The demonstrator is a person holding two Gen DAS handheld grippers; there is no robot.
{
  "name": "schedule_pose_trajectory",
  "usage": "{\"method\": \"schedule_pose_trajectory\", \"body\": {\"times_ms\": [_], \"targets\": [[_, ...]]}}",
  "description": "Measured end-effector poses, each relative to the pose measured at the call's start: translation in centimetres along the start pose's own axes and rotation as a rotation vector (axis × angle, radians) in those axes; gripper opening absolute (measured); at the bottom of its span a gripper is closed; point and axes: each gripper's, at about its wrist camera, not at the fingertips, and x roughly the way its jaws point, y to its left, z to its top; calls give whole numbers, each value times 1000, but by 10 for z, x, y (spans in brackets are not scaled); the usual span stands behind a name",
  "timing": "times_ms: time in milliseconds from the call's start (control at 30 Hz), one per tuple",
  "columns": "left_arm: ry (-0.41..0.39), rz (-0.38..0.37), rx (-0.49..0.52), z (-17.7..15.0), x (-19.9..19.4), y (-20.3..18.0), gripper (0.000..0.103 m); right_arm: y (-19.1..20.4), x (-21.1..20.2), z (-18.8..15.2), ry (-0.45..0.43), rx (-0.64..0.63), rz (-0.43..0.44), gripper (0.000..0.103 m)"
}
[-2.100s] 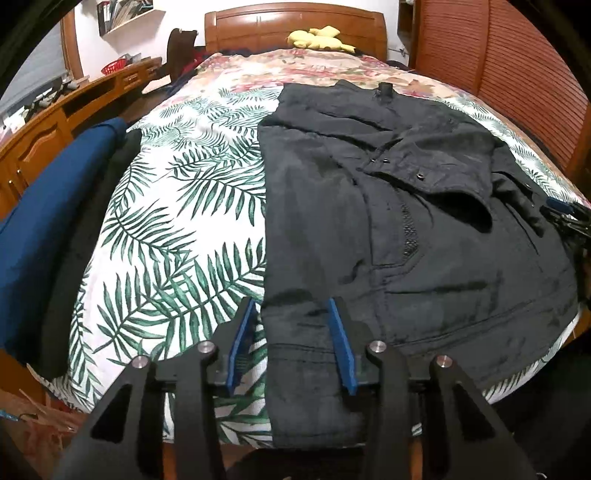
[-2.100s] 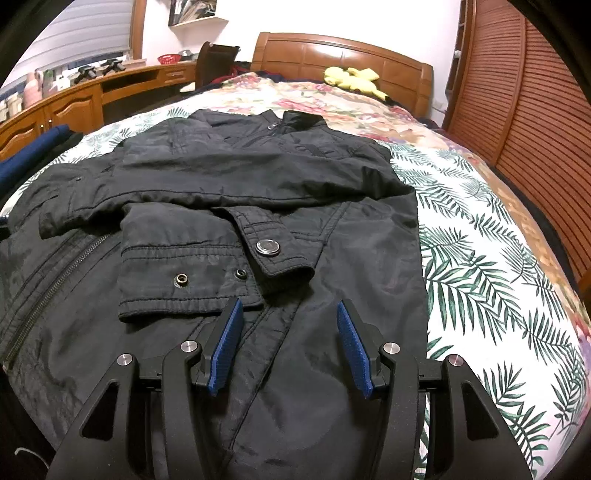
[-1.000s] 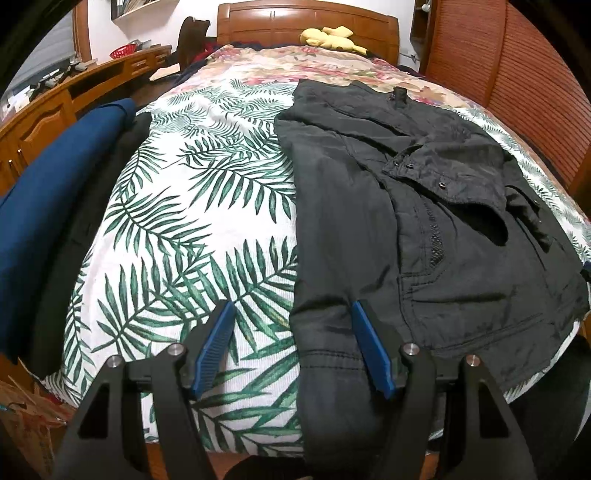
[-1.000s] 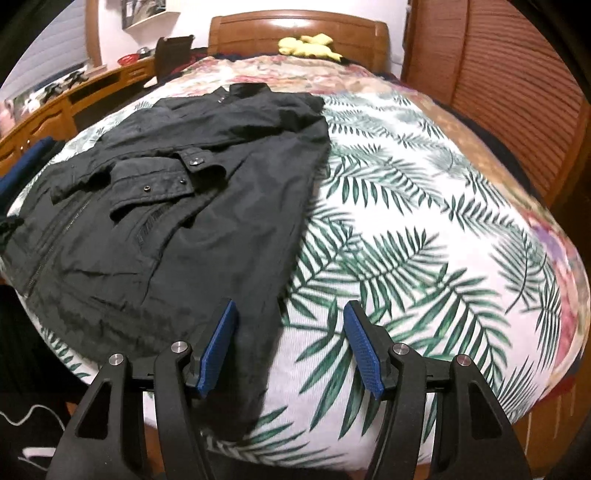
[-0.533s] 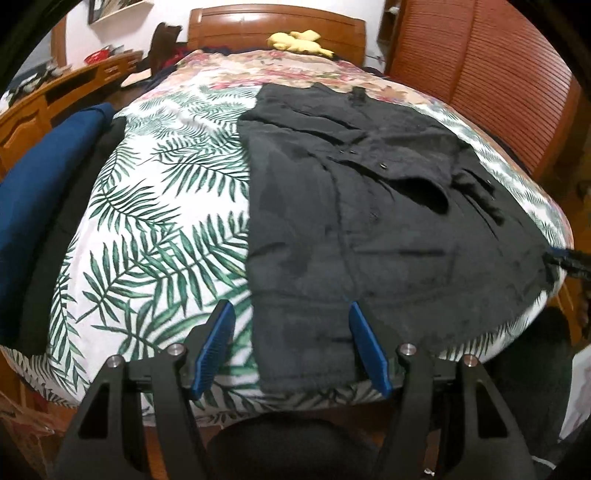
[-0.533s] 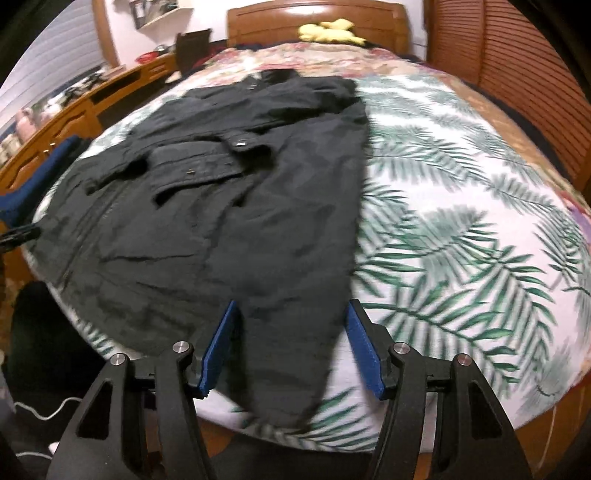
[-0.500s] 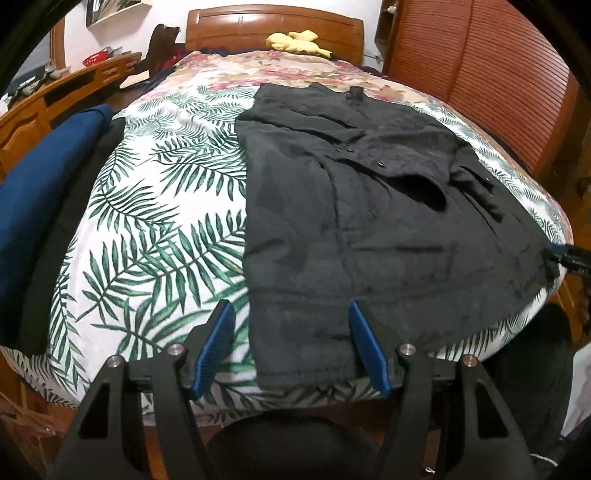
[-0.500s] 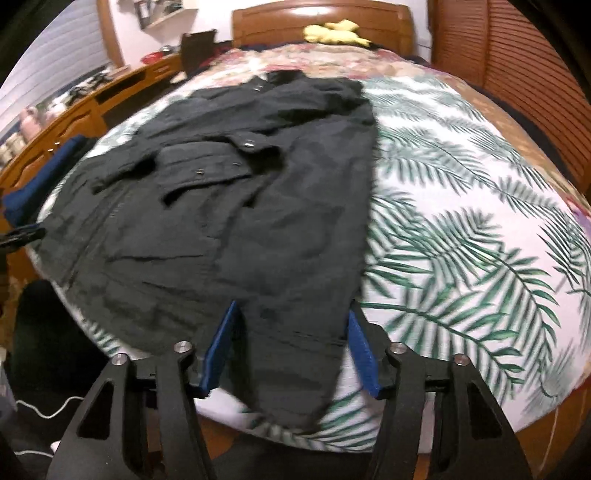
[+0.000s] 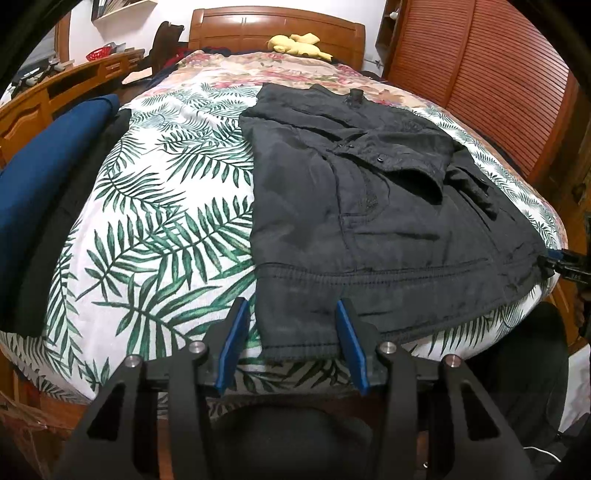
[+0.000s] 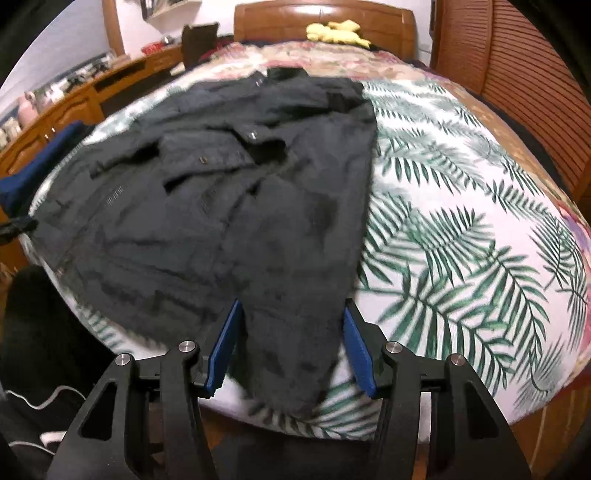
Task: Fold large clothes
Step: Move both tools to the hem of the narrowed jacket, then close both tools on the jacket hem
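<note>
Nearest me, the left gripper [image 9: 293,345] stands with its blue pads parted over the foot of the bed, the near left corner of the black jacket's [image 9: 369,221] hem lying between them; its jaws have just been closing in, yet no pad presses the cloth; the right gripper [image 10: 291,350] hangs likewise over the other near corner of the hem, blue pads apart, the dark cloth between them and not pinched, that view being blurred; its jaws have drawn in a little too; the jacket itself lies spread flat on the palm-leaf bedspread [image 9: 159,229], hem at the foot edge and collar toward the headboard, one sleeve folded across its front with snap buttons showing; to the left side of the bed rests a blue cushion [image 9: 40,177] beside something dark; farther on the bedspread gives way to a floral cover [image 9: 266,70]; at the far end a yellow soft toy [image 9: 295,42] sits against the wooden headboard [image 9: 277,26]; a wooden desk runs along the left wall, slatted wooden doors along the right.
</note>
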Motion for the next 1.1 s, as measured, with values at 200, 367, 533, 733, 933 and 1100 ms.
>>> {"method": "schedule_pose_trajectory", "body": {"times_ms": [200,367,533,733,933,1100], "targets": [[-23,-22,-19,-3,-3,0,43,-1,1,-3,4,13,16,56],[-36,-20,-24,-4,-3,-3,35,2,-3,2,-38,15,49,40],[-28,-26,-40,-6,1,1,35,3,-1,3,-57,16,81,28],[-17,10,-17,0,-1,-6,10,11,-11,10,-108,-5,71,14],[-135,-8,-19,25,-44,-17,3,16,-48,43,-226,-14,85,10],[-315,-11,13,76,-108,-42,3,26,-92,83,-336,-54,71,9]]}}
